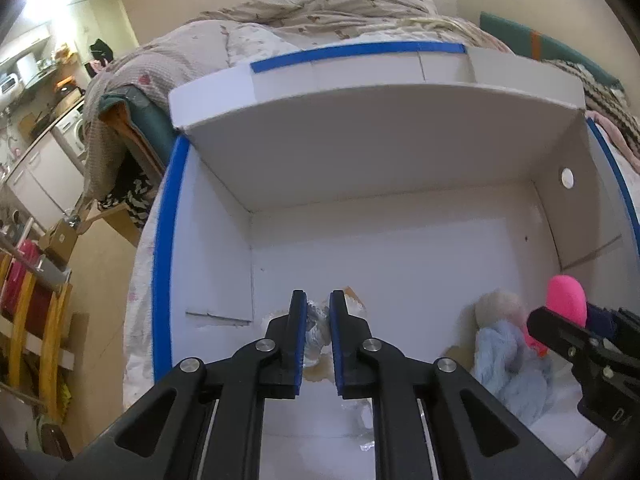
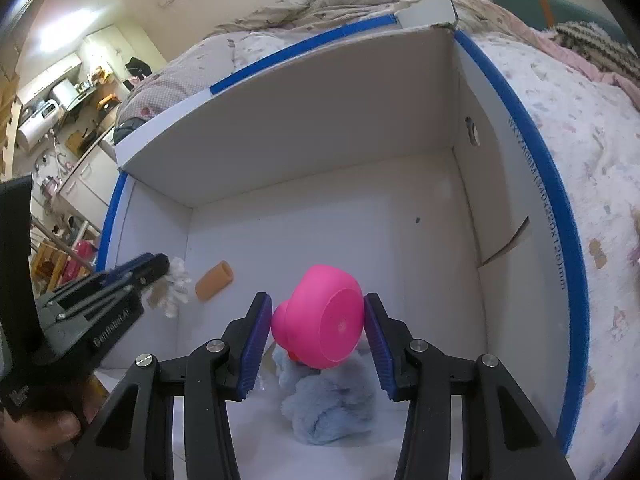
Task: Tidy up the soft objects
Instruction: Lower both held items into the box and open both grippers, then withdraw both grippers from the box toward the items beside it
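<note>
Two hand-held grippers work inside the box (image 1: 384, 152) on the bed. Left gripper (image 1: 318, 314) is pinched narrow on a crinkly wrap (image 1: 316, 328), low at the left (for sorting, probably). Right gripper (image 2: 318, 326) clamps the pink toy (image 2: 320, 316) above the blue plush (image 2: 332, 408). Only the right view shows the orange tube (image 2: 214, 280).

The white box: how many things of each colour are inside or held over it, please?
Pink: 1, the rubber toy between the pads of the right hand-held gripper.
Light blue: 1, the fluffy toy on the floor of the white box.
Orange: 1, the small tube.
White or silvery: 1, the crinkly bundle in the left hand-held gripper.
Total: 4
</note>
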A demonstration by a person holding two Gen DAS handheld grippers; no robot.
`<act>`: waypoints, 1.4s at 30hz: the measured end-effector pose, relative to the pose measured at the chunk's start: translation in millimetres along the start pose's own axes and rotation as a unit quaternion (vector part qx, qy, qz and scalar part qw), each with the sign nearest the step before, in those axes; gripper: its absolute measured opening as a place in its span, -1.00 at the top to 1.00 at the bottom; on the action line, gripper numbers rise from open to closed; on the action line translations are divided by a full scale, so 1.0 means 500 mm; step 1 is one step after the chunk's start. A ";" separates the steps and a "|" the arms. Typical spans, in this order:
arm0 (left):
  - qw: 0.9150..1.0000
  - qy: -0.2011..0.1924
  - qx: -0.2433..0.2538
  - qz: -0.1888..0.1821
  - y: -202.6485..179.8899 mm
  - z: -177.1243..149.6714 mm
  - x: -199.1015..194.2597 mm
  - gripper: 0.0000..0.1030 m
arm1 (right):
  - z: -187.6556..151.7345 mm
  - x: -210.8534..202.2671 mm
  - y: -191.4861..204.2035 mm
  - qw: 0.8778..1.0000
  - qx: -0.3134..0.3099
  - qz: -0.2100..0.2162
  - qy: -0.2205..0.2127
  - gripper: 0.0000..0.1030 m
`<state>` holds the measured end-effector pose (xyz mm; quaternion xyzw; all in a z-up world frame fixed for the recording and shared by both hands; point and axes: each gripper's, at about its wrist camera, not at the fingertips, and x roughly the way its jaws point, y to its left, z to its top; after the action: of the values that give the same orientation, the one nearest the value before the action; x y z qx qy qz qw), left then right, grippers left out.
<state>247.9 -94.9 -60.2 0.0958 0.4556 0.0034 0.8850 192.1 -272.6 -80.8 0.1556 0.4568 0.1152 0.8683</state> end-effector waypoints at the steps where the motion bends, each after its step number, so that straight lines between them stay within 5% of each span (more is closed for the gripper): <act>1: 1.000 0.005 0.001 0.003 0.000 -0.001 0.003 0.77 | 0.002 0.000 -0.001 1.000 0.001 0.000 0.001 0.04; 9: 1.000 0.022 -0.006 0.012 0.010 -0.009 0.007 0.60 | 0.001 -0.008 0.004 1.000 -0.009 -0.007 -0.006 0.04; 11: 1.000 0.021 -0.002 0.019 0.008 -0.010 0.003 0.11 | 0.006 -0.009 0.005 1.000 -0.009 -0.005 -0.011 0.03; 14: 1.000 -0.001 -0.006 0.021 0.012 -0.013 -0.017 -0.32 | 0.007 -0.016 0.004 1.000 -0.005 0.003 -0.019 -0.17; 21: 1.000 -0.008 0.001 0.028 0.013 -0.014 -0.032 -0.37 | 0.012 -0.033 0.013 0.999 -0.012 0.010 -0.040 -0.25; 27: 1.000 -0.005 -0.010 0.026 0.024 -0.021 -0.047 -0.40 | 0.012 -0.058 0.020 0.997 -0.017 0.014 -0.070 -0.99; 42: 0.999 -0.020 -0.038 0.017 0.084 -0.063 -0.119 -0.40 | -0.028 -0.106 0.034 0.995 -0.039 0.004 -0.094 -1.00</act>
<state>191.2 -53.8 -22.9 0.0699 0.4353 0.0339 0.8969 149.8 -272.7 -41.7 0.1335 0.3676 0.1216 0.9123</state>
